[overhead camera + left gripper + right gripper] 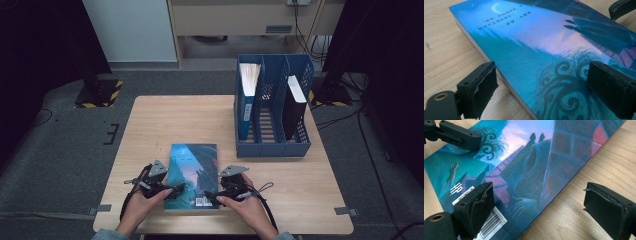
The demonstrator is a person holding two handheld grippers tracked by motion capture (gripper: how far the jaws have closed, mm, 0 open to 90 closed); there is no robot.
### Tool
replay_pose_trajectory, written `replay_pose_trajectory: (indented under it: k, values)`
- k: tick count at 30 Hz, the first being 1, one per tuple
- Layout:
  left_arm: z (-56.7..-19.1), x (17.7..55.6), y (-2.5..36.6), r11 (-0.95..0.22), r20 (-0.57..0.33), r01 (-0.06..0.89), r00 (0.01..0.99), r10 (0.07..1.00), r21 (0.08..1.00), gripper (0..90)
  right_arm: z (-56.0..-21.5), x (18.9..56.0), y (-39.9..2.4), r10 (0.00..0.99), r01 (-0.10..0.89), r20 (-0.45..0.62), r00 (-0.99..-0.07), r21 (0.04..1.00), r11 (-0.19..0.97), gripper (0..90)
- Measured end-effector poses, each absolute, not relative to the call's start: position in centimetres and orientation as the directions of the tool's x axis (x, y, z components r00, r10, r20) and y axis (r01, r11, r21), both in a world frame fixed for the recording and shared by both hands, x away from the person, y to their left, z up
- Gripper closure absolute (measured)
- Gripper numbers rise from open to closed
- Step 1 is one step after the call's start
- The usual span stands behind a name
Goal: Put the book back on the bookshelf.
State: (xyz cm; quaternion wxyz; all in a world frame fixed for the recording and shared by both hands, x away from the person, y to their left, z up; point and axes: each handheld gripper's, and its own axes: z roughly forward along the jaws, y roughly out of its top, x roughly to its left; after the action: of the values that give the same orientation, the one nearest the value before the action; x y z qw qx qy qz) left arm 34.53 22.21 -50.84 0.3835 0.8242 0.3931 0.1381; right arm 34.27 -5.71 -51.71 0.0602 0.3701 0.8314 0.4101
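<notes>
Worktop is wide, but the book sits at its near edge, so there's little margin on the person's side. File rack stands beyond the book, off to the right; two of its bays are already taken, the middle one looks free.

Book lies flat, back cover up, barcode at its near end.

Left tool: jaws apart, straddling the book's left long edge, one pad over the cover, one over bare wood. Nothing clamped.

Right tool: jaws apart, same straddle on the book's right long edge, not gripping.

Risks, my read:
- flat book, no gap underneath, so the outer pads likely skid on the wood and shove the book instead of catching it
- uneven closing would make the book yaw
- glossy cover could slip
- a cover-only pinch would make the pages fan open
</notes>
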Motion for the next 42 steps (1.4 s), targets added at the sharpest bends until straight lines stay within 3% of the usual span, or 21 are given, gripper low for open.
replay_pose_trajectory:
  k: [21, 31, 42]
  values:
    - [-51.2, 35.3, 22.3, -0.386, -0.118, 0.554, 0.668, 0.734, 0.738, 7.3, -52.0, 35.3, -5.0, 0.639, 0.599, 0.263, -0.723, 0.7, 0.389, 8.3]
    - [-51.3, 35.5, 22.4, -0.393, -0.12, 0.547, 0.68, 0.723, 0.739, 7.3, -52.8, 36.6, -5.2, 0.613, 0.662, 0.366, -0.7, 0.654, 0.366, 4.4]
    - [-51.2, 35.7, 22.6, -0.402, -0.113, 0.546, 0.683, 0.722, 0.735, 6.0, -52.6, 36.7, -4.8, 0.6, 0.663, 0.371, -0.708, 0.642, 0.385, 6.3]
